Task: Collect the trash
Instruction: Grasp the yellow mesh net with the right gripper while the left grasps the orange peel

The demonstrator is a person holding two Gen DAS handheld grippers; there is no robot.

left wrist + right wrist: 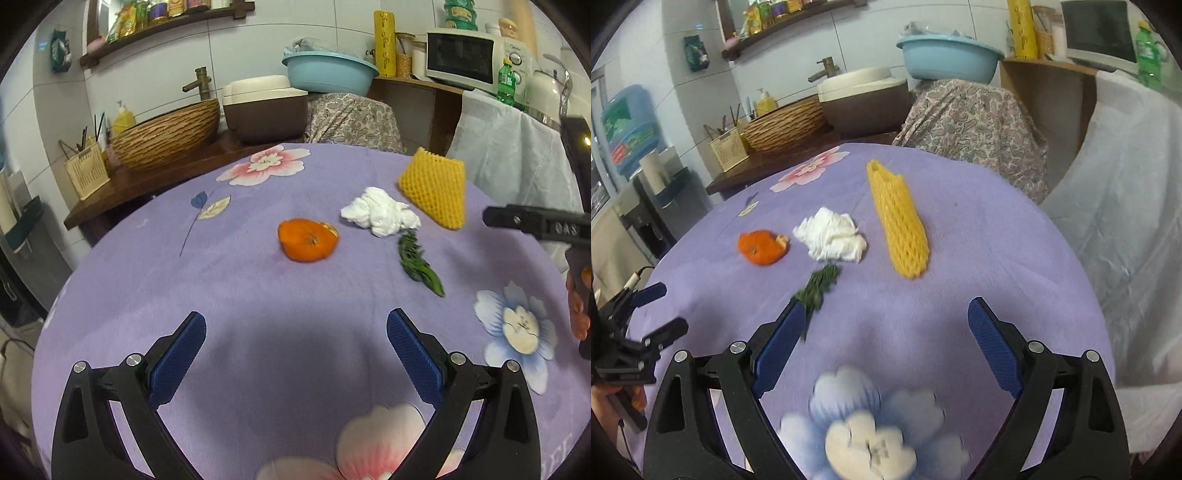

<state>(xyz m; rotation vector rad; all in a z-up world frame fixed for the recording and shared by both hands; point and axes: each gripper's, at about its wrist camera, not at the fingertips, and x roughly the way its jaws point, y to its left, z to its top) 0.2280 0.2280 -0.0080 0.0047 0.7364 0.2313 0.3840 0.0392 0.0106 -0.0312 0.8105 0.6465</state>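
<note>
Both the left gripper (pixel 295 332) and right gripper (pixel 886 325) are held spread and empty above the cloth (pixel 258 288), with peel (pixel 308 240), tissue (pixel 380 212), sprig (pixel 419 264) and netting (pixel 434 190) ahead.

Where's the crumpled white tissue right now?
The crumpled white tissue lies mid-table on the purple cloth, between the orange peel and the yellow foam net, with the green scrap just in front.
</note>
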